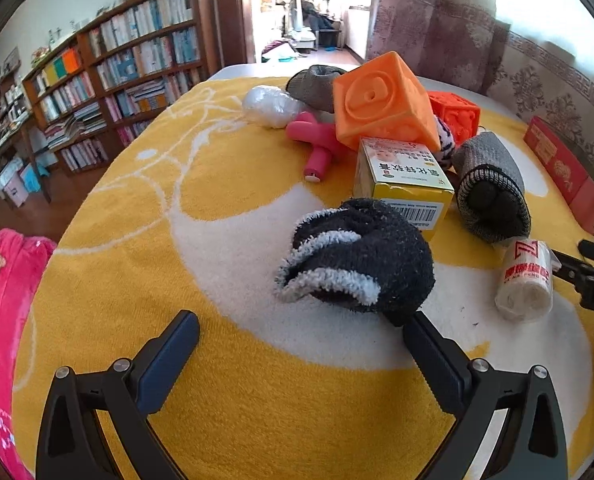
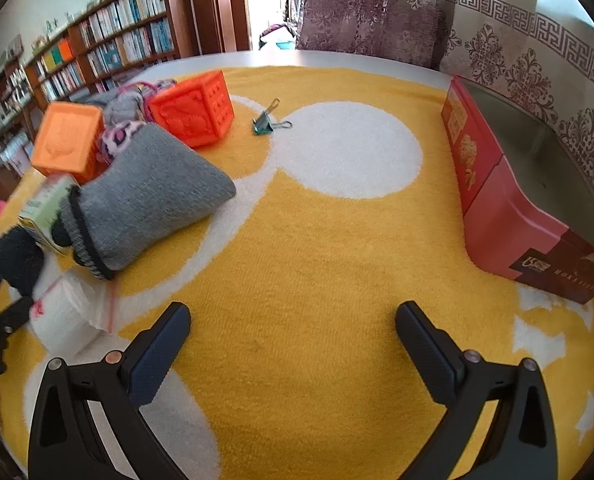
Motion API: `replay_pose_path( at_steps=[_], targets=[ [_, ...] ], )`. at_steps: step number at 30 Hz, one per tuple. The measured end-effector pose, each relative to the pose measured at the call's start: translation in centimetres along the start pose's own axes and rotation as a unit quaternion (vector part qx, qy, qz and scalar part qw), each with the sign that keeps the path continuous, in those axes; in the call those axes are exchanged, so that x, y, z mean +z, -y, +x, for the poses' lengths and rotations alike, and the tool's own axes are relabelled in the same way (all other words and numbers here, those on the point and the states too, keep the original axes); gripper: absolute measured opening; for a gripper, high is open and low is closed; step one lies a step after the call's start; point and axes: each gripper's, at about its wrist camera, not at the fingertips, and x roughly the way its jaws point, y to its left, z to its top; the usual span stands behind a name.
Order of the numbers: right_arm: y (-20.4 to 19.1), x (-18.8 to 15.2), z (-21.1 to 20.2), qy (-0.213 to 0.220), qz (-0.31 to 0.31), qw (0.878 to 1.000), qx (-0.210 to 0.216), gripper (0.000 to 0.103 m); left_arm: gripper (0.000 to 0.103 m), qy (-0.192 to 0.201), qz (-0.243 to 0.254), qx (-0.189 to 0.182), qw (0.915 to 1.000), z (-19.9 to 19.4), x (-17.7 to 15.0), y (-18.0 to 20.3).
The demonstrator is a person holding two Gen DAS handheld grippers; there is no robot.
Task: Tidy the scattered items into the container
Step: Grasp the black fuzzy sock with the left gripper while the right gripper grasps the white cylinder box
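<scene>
Nearest the left wrist camera, the left gripper hangs with its jaws spread wide and empty over the yellow-and-white towel; its right finger touches or nearly touches the edge of a balled black fuzzy sock with grey-white trim. Just behind the sock sits a yellow medicine box, with a rolled grey sock to its right and a white plastic-wrapped roll near the edge of that view. Farther back stand an orange cube, a pink toy and a red-orange cube.

Across the towel, the right gripper is likewise wide open, holding nothing. Beyond it a green binder clip lies alone, and the red box container stands along the right edge.
</scene>
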Motion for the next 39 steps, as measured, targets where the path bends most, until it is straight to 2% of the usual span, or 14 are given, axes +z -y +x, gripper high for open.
replay_pose_path(
  at_steps=[6, 16, 31, 39],
  targets=[
    [1.3, 0.0, -1.2, 0.03, 0.036, 0.996, 0.069, 0.103, 0.103, -0.001, -0.004, 0.003, 1.0, 0.0, 0.0, 0.0],
    [-1.0, -0.4, -2.5, 0.056, -0.012, 0.99, 0.127, 0.103, 0.103, -0.004, 0.003, 0.003, 1.0, 0.0, 0.2, 0.4],
    [-1.3, -0.4, -2.6, 0.057, -0.016, 0.988, 0.142, 0.103, 0.103, -0.001, 0.029, -0.008, 0.9995, -0.6, 0.5, 1.6],
    [-2.0, -0.6, -3.0, 0.059, -0.033, 0.986, 0.151, 0.103, 0.103, 0.004, 0.026, -0.011, 0.9996, -0.7, 1.1, 1.5]
  ],
)
